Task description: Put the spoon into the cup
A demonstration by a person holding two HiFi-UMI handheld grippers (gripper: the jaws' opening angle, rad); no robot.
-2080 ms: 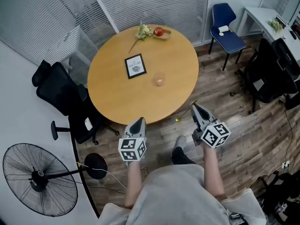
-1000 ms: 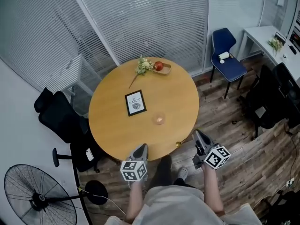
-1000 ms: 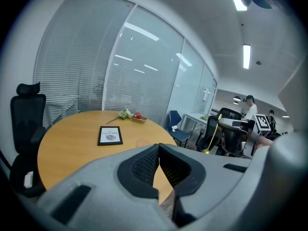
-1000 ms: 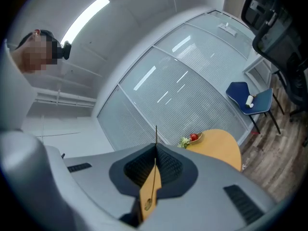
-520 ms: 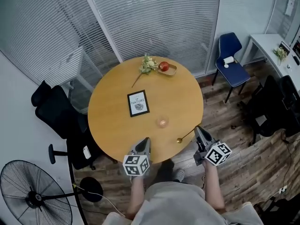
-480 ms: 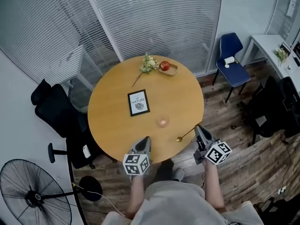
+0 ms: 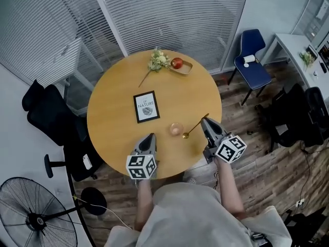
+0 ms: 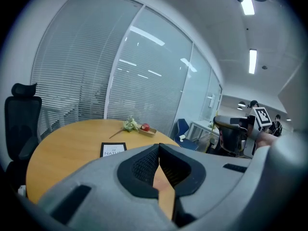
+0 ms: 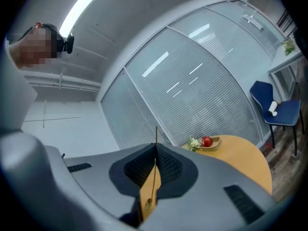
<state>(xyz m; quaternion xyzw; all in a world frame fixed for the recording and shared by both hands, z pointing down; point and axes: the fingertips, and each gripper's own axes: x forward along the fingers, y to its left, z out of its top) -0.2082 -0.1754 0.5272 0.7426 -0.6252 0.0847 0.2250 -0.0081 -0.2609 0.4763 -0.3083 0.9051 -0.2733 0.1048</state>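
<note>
Holding the gold spoon [image 7: 195,126] by its handle in the clamped fingers [image 7: 209,129] of the right gripper [image 7: 204,120], bowl just beside the small cup [image 7: 176,129] on the round counter [image 7: 118,81]. Left gripper [image 7: 150,136] closed, empty. Next, probably: tipping the bowl over the rim and releasing.

The right claw [image 9: 156,146] is hiding part of the spoon's [image 9: 153,176] handle and, in its view, the cup [image 7: 176,129] beside it; the left claw [image 8: 158,146] is covering the framed card's [image 8: 113,150] near edge.
</note>
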